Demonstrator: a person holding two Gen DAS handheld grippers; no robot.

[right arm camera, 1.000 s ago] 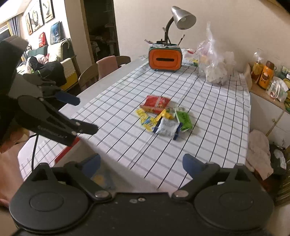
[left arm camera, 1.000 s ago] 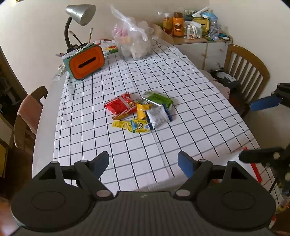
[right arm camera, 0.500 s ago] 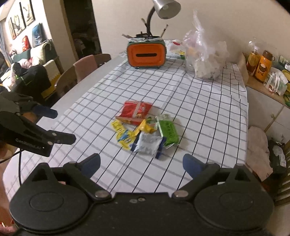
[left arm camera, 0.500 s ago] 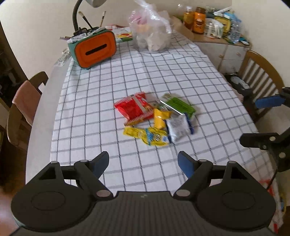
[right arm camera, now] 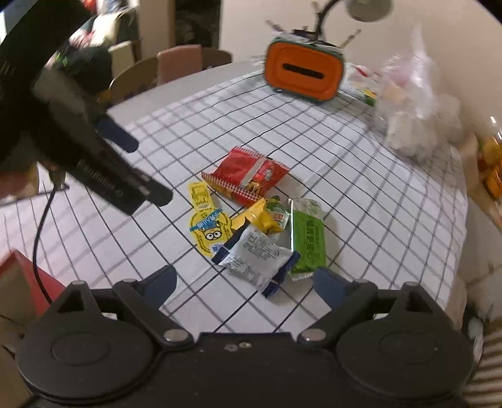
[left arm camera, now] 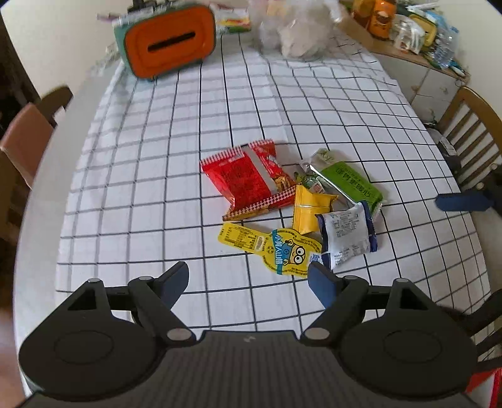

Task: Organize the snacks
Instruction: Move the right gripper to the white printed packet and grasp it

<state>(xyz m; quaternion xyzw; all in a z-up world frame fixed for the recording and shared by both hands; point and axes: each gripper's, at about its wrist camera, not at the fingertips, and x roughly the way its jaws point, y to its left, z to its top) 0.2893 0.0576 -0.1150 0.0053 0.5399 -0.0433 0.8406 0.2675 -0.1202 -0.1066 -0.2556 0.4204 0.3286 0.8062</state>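
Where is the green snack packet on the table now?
The green snack packet lies at the pile's right edge in the left wrist view, beside the white packet.

Clustered flat mid-surface, touching or overlapping: red crinkled packet [left arm camera: 248, 182], green wrapper [left arm camera: 351, 183], small yellow sachet [left arm camera: 309, 208], white-blue pouch [left arm camera: 346, 237], yellow cartoon-printed packet [left arm camera: 276, 248].

An orange-fronted tissue box [left arm camera: 169, 40] with a dark slot stands at the far end of the surface [left arm camera: 47, 163], which is covered by a white black-gridded tablecloth [left arm camera: 150, 175]. Beside it sits a knotted clear plastic bag [left arm camera: 301, 34]. Behind the box a desk lamp [right arm camera: 367, 8] rises. Wooden chairs [left arm camera: 470, 125] flank the surface, and a cluttered side cabinet [left arm camera: 417, 34] holds jars and bottles.
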